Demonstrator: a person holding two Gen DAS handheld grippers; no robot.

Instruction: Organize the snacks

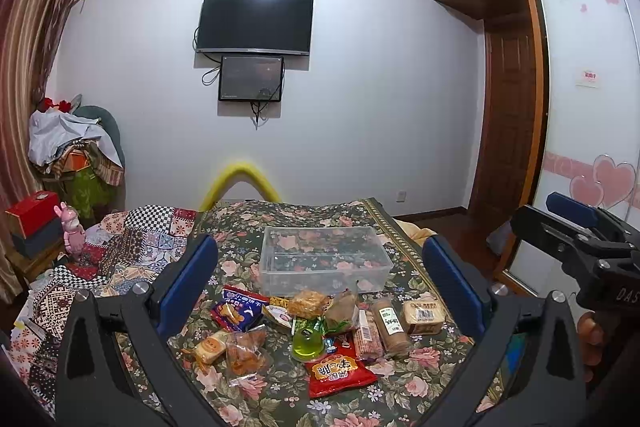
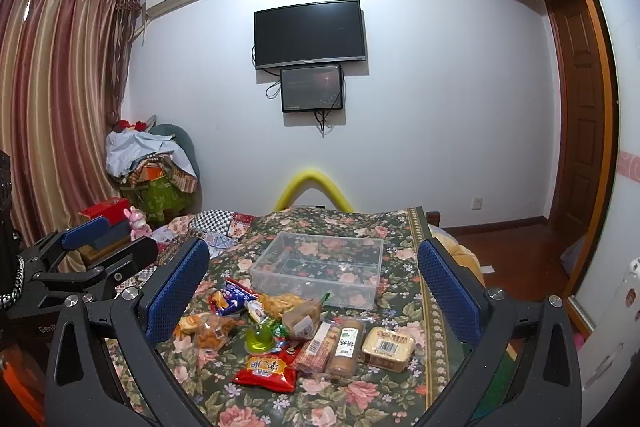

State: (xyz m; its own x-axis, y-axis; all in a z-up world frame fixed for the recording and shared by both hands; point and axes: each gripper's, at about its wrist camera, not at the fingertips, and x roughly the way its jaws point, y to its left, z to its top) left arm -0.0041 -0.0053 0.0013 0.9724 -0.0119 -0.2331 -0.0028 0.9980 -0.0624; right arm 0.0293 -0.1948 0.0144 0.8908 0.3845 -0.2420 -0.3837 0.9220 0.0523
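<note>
From the left wrist, the left claw [image 1: 320,275] stands wide and empty above the bed [image 1: 404,387], where the snacks [image 1: 304,331] lie heaped just in front of the clear bin [image 1: 325,261], which holds nothing. From the right wrist, the right claw [image 2: 314,281] is equally wide and empty over the same heap, the red bag [image 2: 267,371] nearest. The risk, I judge, is slippery wrappers overlapping on soft bedding: a pinch may drag neighbours along or crush the cakes.
</note>
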